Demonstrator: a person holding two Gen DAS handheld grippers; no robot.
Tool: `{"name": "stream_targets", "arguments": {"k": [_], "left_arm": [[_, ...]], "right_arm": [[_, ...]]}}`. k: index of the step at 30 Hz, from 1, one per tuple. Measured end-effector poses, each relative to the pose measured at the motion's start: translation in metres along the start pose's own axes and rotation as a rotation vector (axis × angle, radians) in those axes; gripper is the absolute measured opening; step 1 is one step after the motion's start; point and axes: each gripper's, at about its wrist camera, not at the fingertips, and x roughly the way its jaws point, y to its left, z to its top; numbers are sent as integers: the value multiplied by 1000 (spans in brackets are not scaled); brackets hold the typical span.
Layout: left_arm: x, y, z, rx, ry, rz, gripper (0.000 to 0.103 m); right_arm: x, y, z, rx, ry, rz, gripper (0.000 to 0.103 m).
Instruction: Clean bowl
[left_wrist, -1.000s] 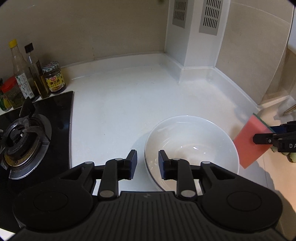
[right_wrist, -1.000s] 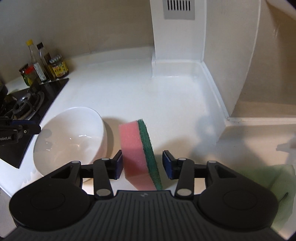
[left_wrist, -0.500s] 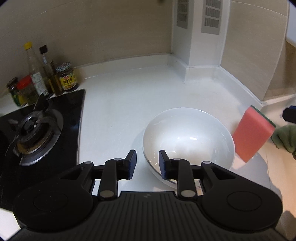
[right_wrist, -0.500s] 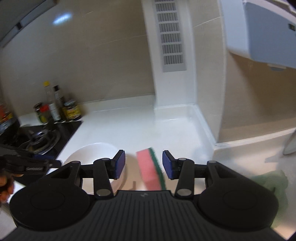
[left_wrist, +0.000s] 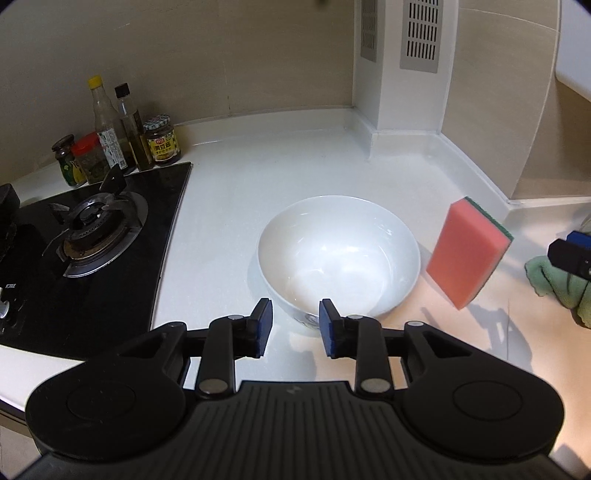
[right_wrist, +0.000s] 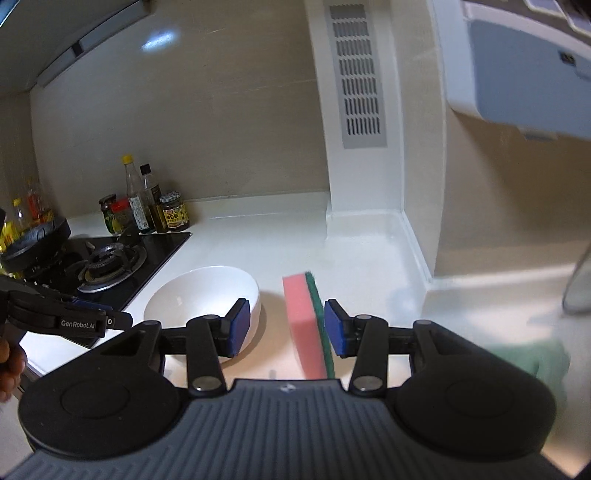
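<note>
Room: a kitchen corner with beige wall tiles, a white bench (left_wrist: 280, 177) and a white vented column at the back.
Stove side: a black gas hob (left_wrist: 92, 236) lies left of the left fingers, with bottles and jars (left_wrist: 122, 147) beyond it against the wall.
Bowl: the white bowl (left_wrist: 340, 254) stands upright on the bench, just ahead of the left gripper (left_wrist: 295, 328) and a little to its right; its near wall sits close beyond the fingertips.
Bowl contents: nothing solid visible inside, only a wet-looking sheen on the bottom.
Left fingers: opening, with nothing between them; the bowl's rim is not in the gap.
Sponge: the pink sponge (right_wrist: 306, 325) with a green scouring face stands on its short end, long axis upright, right of the bowl and apart from it.
Right fingers: the right gripper (right_wrist: 284, 325) is spread wide; the sponge shows in the gap near the right-hand pad, with clear space to the left pad, so not clamped.
Nearer hand: the left for the bowl, the right for the sponge.
Cloth: a green cloth (right_wrist: 532, 358) lies right of the right fingers.
</note>
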Motion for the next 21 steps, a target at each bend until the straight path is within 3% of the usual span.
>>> {"name": "stream_targets", "arguments": {"k": [8,21], "left_arm": [[-14,-3,-18,-16,-22,-54,35],[-30,-11,-48,-97,-72,-55,35]], "right_arm": [[-17,3,-14,-16,29,-54,39],[-30,18,-25,-137,76,-13,39]]}}
